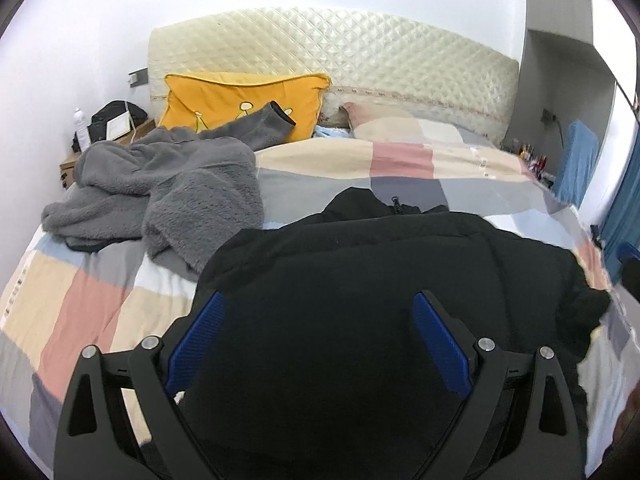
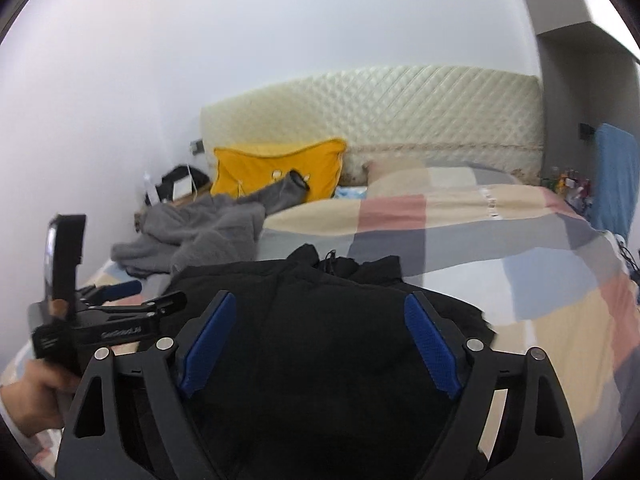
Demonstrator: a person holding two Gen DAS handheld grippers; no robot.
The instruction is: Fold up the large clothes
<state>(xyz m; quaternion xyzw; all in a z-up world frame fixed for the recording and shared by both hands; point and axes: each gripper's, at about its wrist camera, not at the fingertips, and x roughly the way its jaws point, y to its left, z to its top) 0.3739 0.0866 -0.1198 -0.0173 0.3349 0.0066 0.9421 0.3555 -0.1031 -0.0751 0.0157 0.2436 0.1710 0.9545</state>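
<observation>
A black padded jacket (image 1: 360, 272) lies on the checked bedcover, its collar and zip pointing toward the headboard; it also fills the lower right wrist view (image 2: 328, 320). My left gripper (image 1: 318, 304) is open, its blue pads spread wide just above the jacket's near part. My right gripper (image 2: 320, 304) is open too, hovering over the jacket's right part. The left gripper's body also shows at the left in the right wrist view (image 2: 108, 320), held by a hand. A grey fleece garment (image 1: 168, 184) lies crumpled at the far left of the bed.
The checked bedcover (image 1: 400, 156) spreads beyond the jacket. A yellow cushion (image 1: 240, 100) leans on the quilted cream headboard (image 1: 340, 48). A cluttered nightstand (image 1: 104, 128) stands left of the bed. A blue cloth (image 1: 576, 160) and small bottles sit at the right.
</observation>
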